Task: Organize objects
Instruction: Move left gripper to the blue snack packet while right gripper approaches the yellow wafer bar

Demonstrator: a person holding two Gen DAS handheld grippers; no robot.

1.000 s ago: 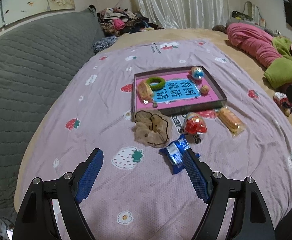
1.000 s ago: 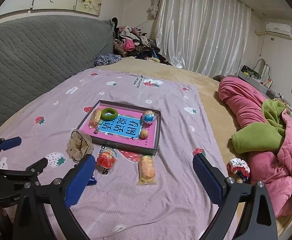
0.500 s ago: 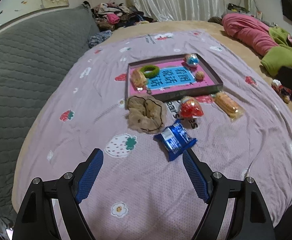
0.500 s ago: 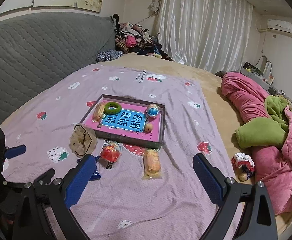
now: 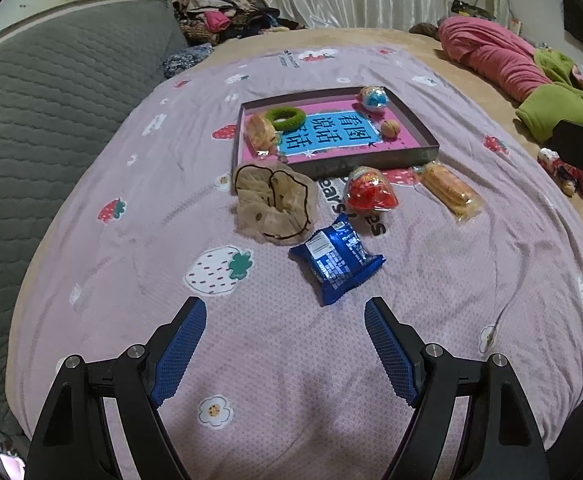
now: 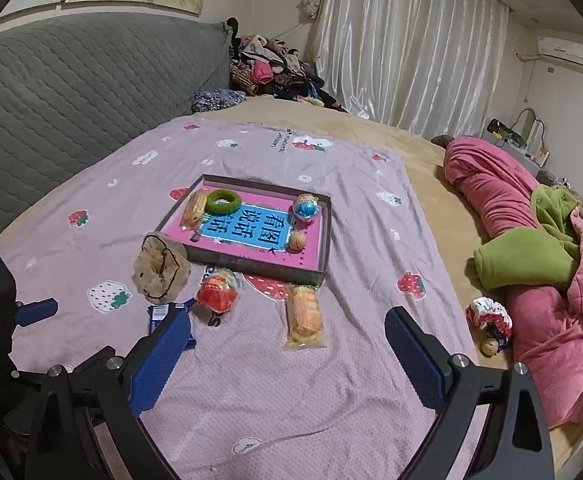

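A shallow box tray (image 5: 425, 152) (image 6: 251, 266) with a pink and blue bottom lies on the purple strawberry sheet. In it are a green ring (image 5: 284, 117), a bread packet (image 5: 260, 132), a blue ball toy (image 5: 374, 98) and a walnut (image 5: 390, 128). In front of it lie a beige scrunchie (image 5: 273, 204) (image 6: 160, 272), a red snack packet (image 5: 369, 194) (image 6: 216, 291), an orange biscuit packet (image 5: 447, 192) (image 6: 304, 316) and a blue biscuit packet (image 5: 335, 260) (image 6: 163, 314). My left gripper (image 5: 285, 344) is open and empty, just short of the blue packet. My right gripper (image 6: 287, 356) is open and empty near the orange packet.
A grey quilted headboard (image 5: 43, 92) runs along the left. Pink and green bedding (image 6: 539, 240) is piled at the right, with a small scrunchie (image 6: 487, 314) beside it. Clothes (image 6: 267, 68) are heaped at the far end by the curtain.
Both grippers have drawn back toward me and tilted down a little; the blue packet, earlier between the left fingertips, now lies clear ahead of them. Both stay open.
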